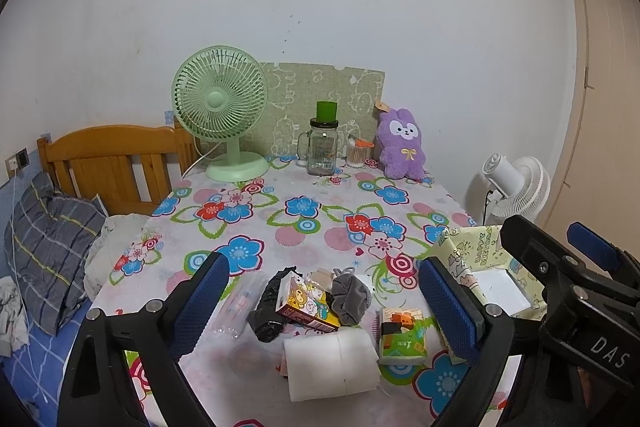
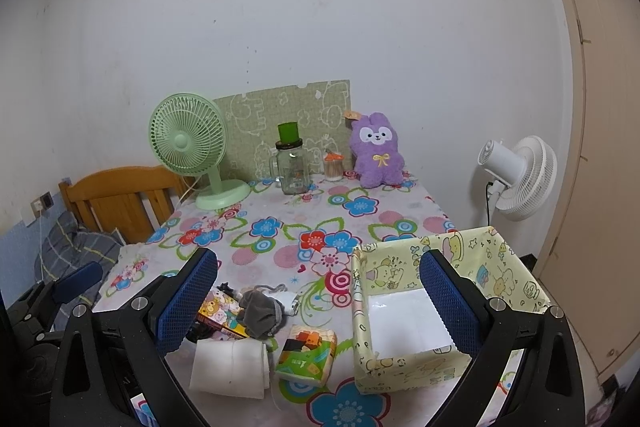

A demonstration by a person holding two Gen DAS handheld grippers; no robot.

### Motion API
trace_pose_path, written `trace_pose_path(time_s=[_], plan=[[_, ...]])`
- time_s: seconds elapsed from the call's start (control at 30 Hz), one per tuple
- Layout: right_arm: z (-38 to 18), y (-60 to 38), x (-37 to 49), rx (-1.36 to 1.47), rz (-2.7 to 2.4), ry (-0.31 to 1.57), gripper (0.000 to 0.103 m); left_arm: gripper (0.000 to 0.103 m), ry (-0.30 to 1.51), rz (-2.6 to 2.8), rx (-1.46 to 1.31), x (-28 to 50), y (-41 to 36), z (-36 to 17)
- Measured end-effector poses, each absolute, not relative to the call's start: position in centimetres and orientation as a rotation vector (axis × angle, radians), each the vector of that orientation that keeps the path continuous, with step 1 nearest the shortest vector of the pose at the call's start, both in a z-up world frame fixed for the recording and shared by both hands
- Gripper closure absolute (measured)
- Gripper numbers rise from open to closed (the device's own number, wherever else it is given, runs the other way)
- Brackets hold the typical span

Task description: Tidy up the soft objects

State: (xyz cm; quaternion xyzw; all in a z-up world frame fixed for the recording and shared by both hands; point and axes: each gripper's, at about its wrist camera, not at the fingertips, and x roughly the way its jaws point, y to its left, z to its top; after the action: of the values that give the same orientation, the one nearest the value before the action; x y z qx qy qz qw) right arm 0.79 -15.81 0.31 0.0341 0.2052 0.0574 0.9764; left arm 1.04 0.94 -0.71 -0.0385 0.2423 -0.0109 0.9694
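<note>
Black left gripper [image 1: 324,301], right gripper [image 2: 318,297]: blue mesh pads, silver screws.

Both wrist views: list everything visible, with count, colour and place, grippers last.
Table: one, floral cloth, centre.
Box: one, pale yellow, open and empty, near right.
White folded cloth: one, near edge.
Tissue pack: one, green, beside cloth.
Grey fabric: one, in the pile.
Cartoon carton: one, yellow, in the pile.
Black bundle: one, pile's left.
Plush: one, purple, far right.
Desk fan: one, green, far left.
Jar: one, clear, green lid, far centre.
Floor fan: one, white, right of table.
Left gripper: open.
Right gripper: open.
</note>
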Motion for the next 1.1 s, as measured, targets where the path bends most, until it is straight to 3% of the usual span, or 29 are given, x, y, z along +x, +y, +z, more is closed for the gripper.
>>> trace_pose_path(time_s=[0.83, 1.1], plan=[[0.22, -15.83, 0.79, 0.072, 0.112, 0.418, 0.001, 0.008, 0.485, -0.018, -0.07, 0.74, 0.89, -0.68], [0.15, -15.8, 0.78, 0.073, 0.112, 0.419, 0.001, 0.014, 0.488, -0.033, -0.075, 0.89, 1.17, -0.73]])
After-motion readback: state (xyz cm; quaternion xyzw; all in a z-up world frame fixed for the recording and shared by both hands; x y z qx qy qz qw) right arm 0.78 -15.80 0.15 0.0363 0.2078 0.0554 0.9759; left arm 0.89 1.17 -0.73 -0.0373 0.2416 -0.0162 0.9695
